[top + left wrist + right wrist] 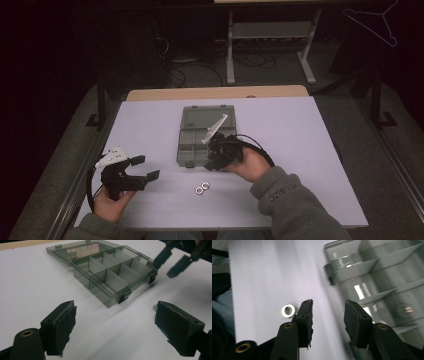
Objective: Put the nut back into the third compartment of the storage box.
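Observation:
An open grey see-through compartment box (196, 136) lies in the middle of the white table (300, 150), its lid laid back. Two metal rings (202, 188) rest on the table in front of it. My right gripper (211, 159) hovers at the box's front right corner, jaws open, nothing between them. In the right gripper view (329, 306) one ring (288, 310) lies just left of the jaws and the box (382, 277) is at the right, a small metal piece (404, 310) in one compartment. My left gripper (145, 167) sits at the front left, wide open and empty, pointing at the box (112, 272).
The table's front edge (225, 226) is close to the person's sleeves. A white plate (215, 128) on the right gripper rises over the box. Beyond the table's wooden far edge (215, 93) stand dark floor, cables and a desk frame (270, 45).

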Motion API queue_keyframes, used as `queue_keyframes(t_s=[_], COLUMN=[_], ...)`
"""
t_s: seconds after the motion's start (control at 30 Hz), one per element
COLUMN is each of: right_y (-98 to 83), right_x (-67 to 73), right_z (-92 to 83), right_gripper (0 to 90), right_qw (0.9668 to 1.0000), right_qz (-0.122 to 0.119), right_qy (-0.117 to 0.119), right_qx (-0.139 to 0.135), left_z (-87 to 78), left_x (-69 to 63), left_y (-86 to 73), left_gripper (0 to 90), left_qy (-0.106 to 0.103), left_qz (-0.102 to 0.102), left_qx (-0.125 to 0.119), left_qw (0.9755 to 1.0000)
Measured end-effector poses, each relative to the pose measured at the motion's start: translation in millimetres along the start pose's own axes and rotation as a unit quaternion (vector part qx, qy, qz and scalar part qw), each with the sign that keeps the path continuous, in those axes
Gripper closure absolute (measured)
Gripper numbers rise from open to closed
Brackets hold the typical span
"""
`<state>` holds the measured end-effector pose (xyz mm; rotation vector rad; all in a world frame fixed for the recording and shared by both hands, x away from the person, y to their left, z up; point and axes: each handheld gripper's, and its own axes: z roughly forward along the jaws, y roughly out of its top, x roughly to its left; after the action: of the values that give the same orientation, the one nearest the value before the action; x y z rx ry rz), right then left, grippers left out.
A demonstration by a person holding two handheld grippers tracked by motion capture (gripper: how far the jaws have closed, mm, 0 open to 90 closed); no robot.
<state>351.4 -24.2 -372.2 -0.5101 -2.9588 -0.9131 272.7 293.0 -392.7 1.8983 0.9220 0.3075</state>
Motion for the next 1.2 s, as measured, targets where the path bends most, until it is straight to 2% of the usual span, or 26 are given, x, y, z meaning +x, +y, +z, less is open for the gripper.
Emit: queue_keyframes(t_s=[0.13, 0.2, 0.33, 0.37, 0.47, 0.6, 0.63, 0.97, 1.2], right_y=[-5.4, -10.7, -14.0, -15.1, -15.3, -14.8, -14.7, -15.3, -14.4], right_x=[7.6, 12.4, 16.3, 19.8, 22.4, 26.4, 28.1, 28.4, 32.7], right_z=[8.5, 19.1, 29.6, 37.2, 41.6, 48.7, 50.9, 55.0, 56.5], right_gripper=[57.5, 57.5, 57.6, 57.6, 57.7, 58.5, 59.3, 64.0, 66.0], right_qw=[0.9999, 0.9997, 0.9994, 0.999, 0.9987, 0.9981, 0.9978, 0.9972, 0.9968], right_qz=[-0.001, 0.0, -0.004, -0.008, -0.009, -0.011, -0.012, -0.009, -0.022], right_qy=[0.01, 0.019, 0.023, 0.027, 0.027, 0.024, 0.017, 0.009, -0.008], right_qx=[0.007, 0.015, 0.027, 0.036, 0.042, 0.055, 0.063, 0.073, 0.076], left_z=[-0.1, -0.1, 0.0, -0.1, -0.2, -0.3, -0.3, -0.5, -0.6], left_x=[-0.1, -0.1, -0.1, 0.1, 0.2, 0.3, 0.2, 0.1, 0.2], left_y=[0.0, -0.1, -0.1, -0.2, -0.2, -0.2, -0.2, -0.1, -0.1], left_gripper=[16.2, 16.2, 16.2, 16.2, 16.2, 16.2, 16.2, 16.2, 16.2], left_qy=[0.0, 0.0, 0.0, 0.0, 0.0, 0.0, 0.0, 0.001, 0.001], left_qz=[0.0, 0.0, 0.0, 0.0, -0.002, -0.001, -0.002, -0.003, -0.003], left_qx=[0.0, 0.0, 0.0, -0.001, 0.0, -0.001, -0.002, -0.003, -0.003], left_qw=[1.0, 1.0, 1.0, 1.0, 1.0, 1.0, 1.0, 1.0, 1.0])
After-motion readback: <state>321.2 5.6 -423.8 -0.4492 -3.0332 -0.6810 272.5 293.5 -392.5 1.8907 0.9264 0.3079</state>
